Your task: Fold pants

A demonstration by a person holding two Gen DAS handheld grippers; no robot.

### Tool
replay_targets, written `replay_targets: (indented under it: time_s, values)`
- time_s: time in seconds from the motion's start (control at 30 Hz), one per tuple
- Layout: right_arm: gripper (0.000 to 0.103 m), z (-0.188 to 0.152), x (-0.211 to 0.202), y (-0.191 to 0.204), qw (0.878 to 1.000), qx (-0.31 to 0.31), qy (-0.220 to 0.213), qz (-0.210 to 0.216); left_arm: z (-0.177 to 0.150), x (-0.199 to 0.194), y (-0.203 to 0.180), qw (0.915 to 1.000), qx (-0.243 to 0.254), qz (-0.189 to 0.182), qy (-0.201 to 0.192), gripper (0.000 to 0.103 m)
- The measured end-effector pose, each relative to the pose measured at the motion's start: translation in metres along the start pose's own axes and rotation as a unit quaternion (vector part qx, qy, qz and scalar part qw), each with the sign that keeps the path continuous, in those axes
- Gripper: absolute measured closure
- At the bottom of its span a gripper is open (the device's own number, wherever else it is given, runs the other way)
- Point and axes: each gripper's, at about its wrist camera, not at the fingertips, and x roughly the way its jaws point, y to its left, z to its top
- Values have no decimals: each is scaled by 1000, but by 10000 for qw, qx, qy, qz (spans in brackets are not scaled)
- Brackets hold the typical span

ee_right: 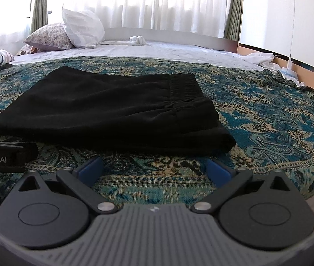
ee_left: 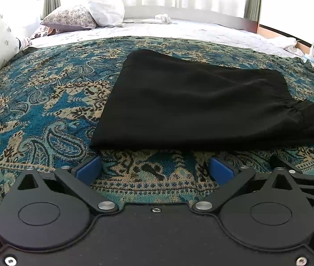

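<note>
Black pants lie folded into a flat stack on the blue paisley bedspread, the elastic waistband at the right end. My left gripper stands open just in front of the stack's near edge, nothing between its blue pads. In the right wrist view the same pants lie ahead and to the left, waistband on the right. My right gripper is open too, a little short of the near edge, holding nothing. Part of the left gripper shows at that view's left edge.
Pillows lean at the far left of the bed, with a white sheet beyond the bedspread. A small white cloth lies near the headboard. Curtains cover the window behind. The bed's wooden edge runs along the right.
</note>
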Motion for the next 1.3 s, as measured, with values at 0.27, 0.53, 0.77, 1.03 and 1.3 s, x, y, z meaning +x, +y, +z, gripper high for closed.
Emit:
replay_targets:
  time_s: [0.27,0.53,0.77,1.03,1.3]
  values:
    - [0,0,1,0,10000,-38,14,-9,2,3,0,10000,21,33,61,0]
    - [0,0,1,0,10000,-69,25,6,2,4,0,10000,-13,13,97,0]
    - [0,-1,1,0,10000,-81,20,9,3,4,2,9999,-50,0,120,0]
    - [0,0,1,0,10000,-80,19,5,3,4,2,9999,-62,1,125,0]
    - [0,-1,1,0,10000,-81,17,5,3,4,1,9999,-68,26,117,0]
